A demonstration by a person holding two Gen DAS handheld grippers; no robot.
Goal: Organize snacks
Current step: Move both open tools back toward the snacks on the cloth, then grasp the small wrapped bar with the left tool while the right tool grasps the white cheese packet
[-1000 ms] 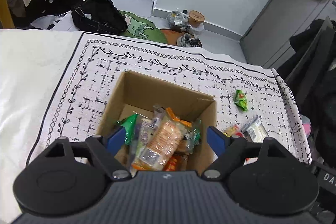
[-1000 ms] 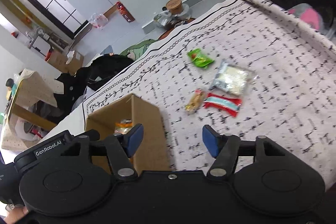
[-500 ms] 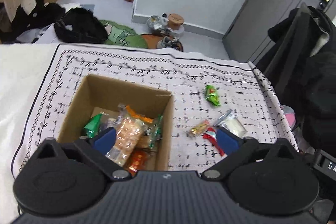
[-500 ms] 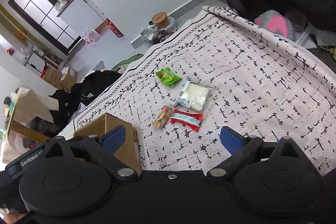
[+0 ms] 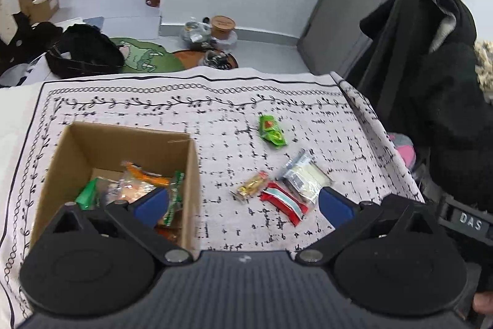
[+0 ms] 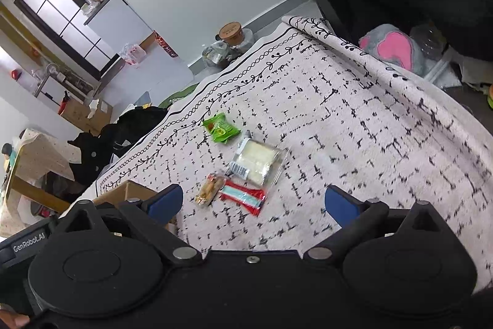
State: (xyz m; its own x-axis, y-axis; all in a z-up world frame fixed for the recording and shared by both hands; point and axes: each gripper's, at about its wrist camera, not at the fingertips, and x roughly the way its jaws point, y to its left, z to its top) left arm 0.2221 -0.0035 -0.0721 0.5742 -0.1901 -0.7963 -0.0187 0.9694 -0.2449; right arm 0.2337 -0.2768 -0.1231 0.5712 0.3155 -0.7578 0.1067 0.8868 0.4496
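Observation:
An open cardboard box (image 5: 191, 168) with several snack packets inside stands on the patterned cloth at the left. To its right lie loose snacks: a green packet (image 5: 271, 134), a clear white packet (image 5: 303, 176), a red bar (image 5: 285, 202) and a small yellow one (image 5: 251, 186). My left gripper (image 5: 243, 204) hangs open above the box's right wall and these snacks, holding nothing. In the right wrist view the green packet (image 6: 221, 128), white packet (image 6: 257, 161), red bar (image 6: 243, 195) and yellow snack (image 6: 209, 189) lie just ahead of my open right gripper (image 6: 252, 204). The box corner (image 6: 132, 192) shows at the left.
The cloth (image 5: 215, 113) ends at the far and right edges. Dark coats (image 5: 437, 82) hang on a chair right of the table. A pink plush (image 6: 394, 48) lies past the cloth's right edge. Bags, a bottle and containers (image 5: 222, 26) sit on the floor beyond.
Both grippers have moved to the right, off the box and over the loose snacks. The right gripper's fingers stand wider apart than a second ago.

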